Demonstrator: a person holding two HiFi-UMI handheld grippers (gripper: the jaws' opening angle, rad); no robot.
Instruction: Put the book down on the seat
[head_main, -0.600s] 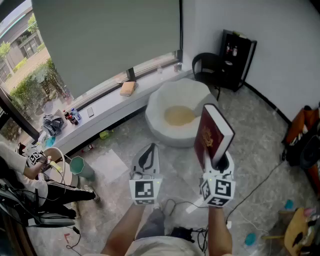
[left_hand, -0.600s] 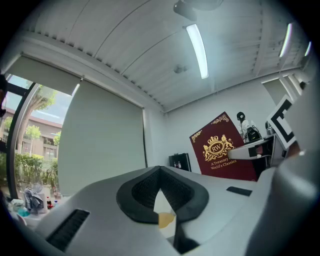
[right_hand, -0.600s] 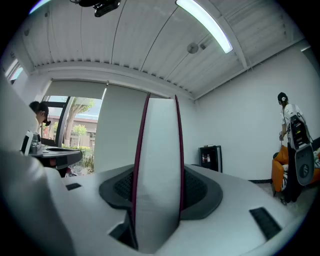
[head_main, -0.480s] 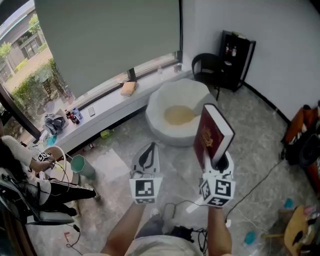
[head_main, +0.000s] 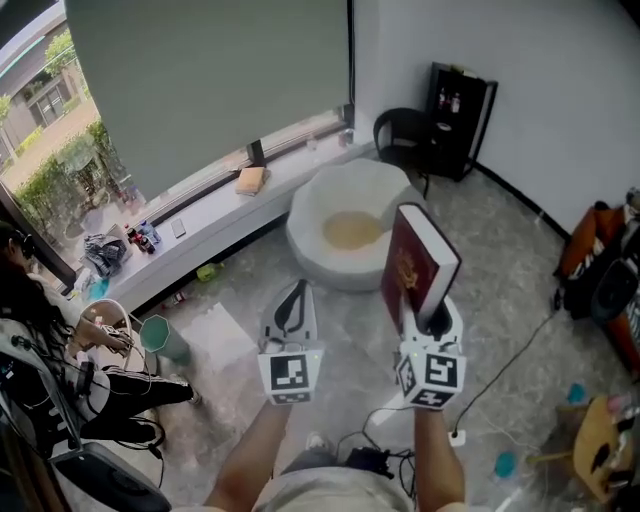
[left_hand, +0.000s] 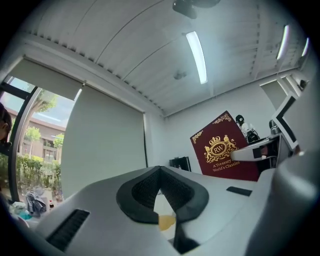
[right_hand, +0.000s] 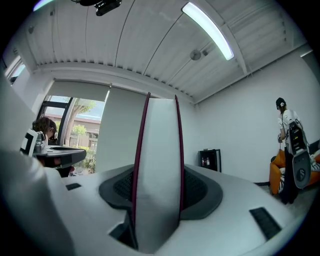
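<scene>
Out in front of you, short of the white seat (head_main: 312, 222), you are holding the dark red book (head_main: 420, 268) upright in the air, your right gripper (head_main: 433, 320) clamping its lower edge. Your left gripper (head_main: 291, 312) is hovering just beside it, its jaws pressing together, grasping nothing.

Right tool (right_hand: 159, 196): jaws clamp both covers.
Book (right_hand: 158, 150): upright, pale page edge toward camera, maroon covers.
Behind, right: black cabinet (right_hand: 210, 159).
</scene>
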